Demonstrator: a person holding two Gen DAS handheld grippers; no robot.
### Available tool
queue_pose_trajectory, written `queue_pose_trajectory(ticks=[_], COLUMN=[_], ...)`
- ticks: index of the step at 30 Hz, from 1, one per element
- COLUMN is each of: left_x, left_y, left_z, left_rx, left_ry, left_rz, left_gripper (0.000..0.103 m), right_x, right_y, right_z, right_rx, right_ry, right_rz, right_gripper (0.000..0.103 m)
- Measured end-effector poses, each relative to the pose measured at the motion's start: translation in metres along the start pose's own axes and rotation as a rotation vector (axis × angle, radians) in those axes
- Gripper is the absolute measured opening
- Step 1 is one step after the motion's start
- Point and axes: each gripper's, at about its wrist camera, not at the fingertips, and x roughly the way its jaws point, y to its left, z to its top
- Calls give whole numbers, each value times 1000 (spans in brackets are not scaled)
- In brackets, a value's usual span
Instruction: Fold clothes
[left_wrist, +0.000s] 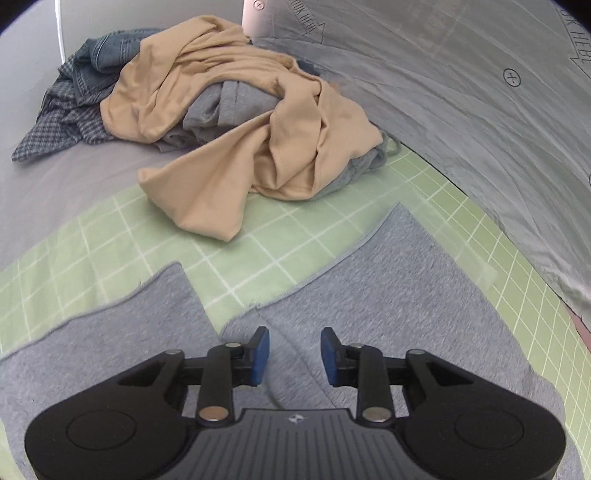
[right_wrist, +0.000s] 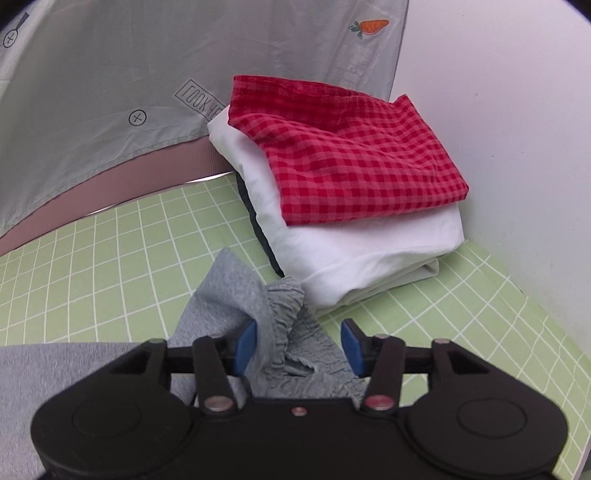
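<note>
Grey shorts (left_wrist: 369, 295) lie spread on the green grid mat (left_wrist: 155, 236), both legs pointing away. My left gripper (left_wrist: 294, 356) is open just above the crotch of the shorts. In the right wrist view my right gripper (right_wrist: 297, 345) is open around the bunched elastic waistband (right_wrist: 284, 314) of the same grey shorts, with the cloth between its blue pads, not clamped.
A pile of unfolded clothes, tan shirt (left_wrist: 229, 122) on top over grey, denim and blue checked pieces, lies beyond the shorts. A folded stack, red checked cloth (right_wrist: 351, 155) on white (right_wrist: 369, 251), stands ahead of my right gripper by the white wall. A grey printed sheet (right_wrist: 110, 74) hangs behind.
</note>
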Motion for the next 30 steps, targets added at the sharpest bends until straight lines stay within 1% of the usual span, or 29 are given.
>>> queue_pose_trajectory(ticks=[1, 2, 3, 4, 5, 7, 10, 11, 14, 16, 19, 21, 24, 25, 26, 27, 28, 29, 30], left_x=[0, 0, 2, 7, 12, 21, 31, 35, 48, 61, 76, 88, 106, 111, 115, 119, 121, 124, 126], left_y=[-2, -5, -7, -9, -11, -13, -19, -22, -32, -39, -51, -58, -68, -71, -74, -77, -79, -82, -84], left_z=[3, 7, 10, 13, 13, 13, 13, 14, 22, 30, 43, 53, 66, 70, 73, 77, 79, 81, 83], left_rx=[19, 38, 55, 66, 71, 82, 106, 116, 159, 197, 246, 268, 282, 287, 292, 299, 307, 315, 328], left_ry=[-4, -8, -5, 10, 25, 52, 72, 76, 77, 85, 68, 60, 49, 41, 32, 22, 9, -4, -18], left_rz=[5, 10, 17, 28, 37, 50, 34, 29, 3, -19, -29, -54, -79, -83, -86, -91, -98, -104, -104], left_gripper=[45, 49, 55, 57, 57, 57, 58, 58, 63, 63, 63, 64, 65, 67, 67, 66, 62, 55, 34], right_x=[-3, -6, -8, -11, -12, -12, -10, -11, -10, -7, -2, 1, 5, 7, 8, 8, 9, 9, 9], right_y=[3, 7, 11, 16, 21, 33, 52, 56, 64, 68, 72, 74, 77, 78, 79, 80, 82, 84, 86], right_z=[1, 2, 3, 3, 3, 4, 6, 6, 7, 7, 7, 6, 4, 3, 2, 2, 1, 1, 1], right_rx=[-5, -11, -19, -27, -34, -53, -86, -91, -92, -96, -106, -106, -88, -84, -82, -81, -83, -86, -88], right_ry=[-11, -22, -35, -49, -60, -69, -72, -76, -78, -70, -53, -40, -20, -13, -8, -3, -1, 2, 5], right_rz=[-4, -8, -12, -14, -12, 1, -14, -21, -18, -19, -31, -40, -52, -57, -61, -66, -72, -77, -83], right_gripper=[62, 65, 71, 79, 81, 83, 85, 86, 88, 89, 89, 89, 89, 89, 89, 89, 89, 89, 89])
